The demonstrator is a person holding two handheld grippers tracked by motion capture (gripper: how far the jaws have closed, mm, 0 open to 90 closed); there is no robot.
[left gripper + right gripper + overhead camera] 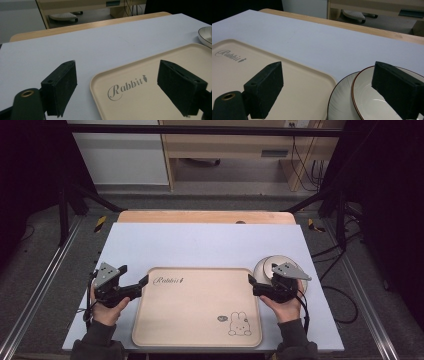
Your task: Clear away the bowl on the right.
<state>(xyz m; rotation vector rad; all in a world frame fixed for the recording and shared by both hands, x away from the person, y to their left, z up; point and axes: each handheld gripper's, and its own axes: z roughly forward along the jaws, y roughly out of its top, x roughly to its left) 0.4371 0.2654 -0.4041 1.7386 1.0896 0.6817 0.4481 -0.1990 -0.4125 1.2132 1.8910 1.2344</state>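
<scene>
While both pairs of tongs stand wide apart with nothing between them, the beige tray (197, 307) lies flat on the pale blue counter (200, 245), between the two hands. The left tongs (141, 285) hover at the tray's near-left corner, beside the printed word "Rabbit" (126, 86), one jaw over the counter and the other over the tray. The right tongs (252, 286) sit at the tray's right edge; the right gripper view has one jaw above the tray and the other above two stacked dishes: a red-rimmed bowl (372, 100) resting in a white ribbed plate (340, 102), just beside the tray
</scene>
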